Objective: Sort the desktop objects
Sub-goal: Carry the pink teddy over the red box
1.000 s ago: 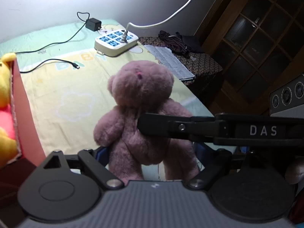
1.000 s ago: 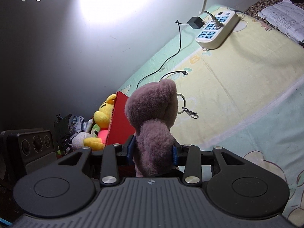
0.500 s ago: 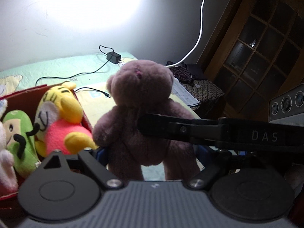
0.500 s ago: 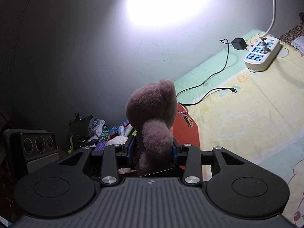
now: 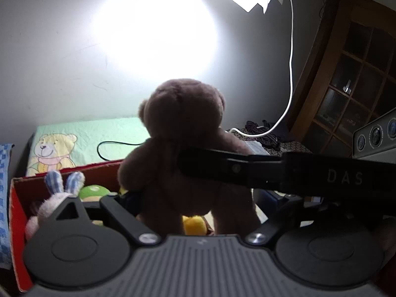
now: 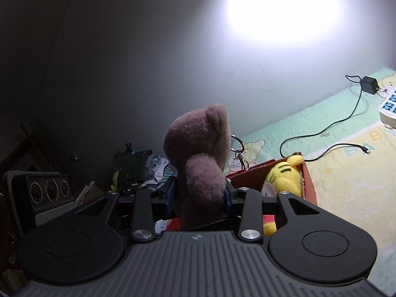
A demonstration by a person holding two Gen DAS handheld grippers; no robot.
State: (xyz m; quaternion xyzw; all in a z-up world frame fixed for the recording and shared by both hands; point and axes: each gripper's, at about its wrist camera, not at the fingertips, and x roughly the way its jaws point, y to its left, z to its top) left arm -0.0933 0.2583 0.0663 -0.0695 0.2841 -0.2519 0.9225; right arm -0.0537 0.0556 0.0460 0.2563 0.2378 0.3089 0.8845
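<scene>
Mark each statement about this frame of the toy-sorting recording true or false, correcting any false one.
1. Both grippers grip the brown plush teddy bear. True: the left gripper and right gripper each have their jaws shut on it.
2. The red cardboard box holds no toys. False: a yellow striped plush tiger and a pink plush rabbit with blue checked ears lie in it.
3. A metal key ring with a clasp hangs from the bear's head. True.
4. The black charger cable is coiled inside the box. False: it lies on the pastel cartoon-print cloth, outside the box.
</scene>
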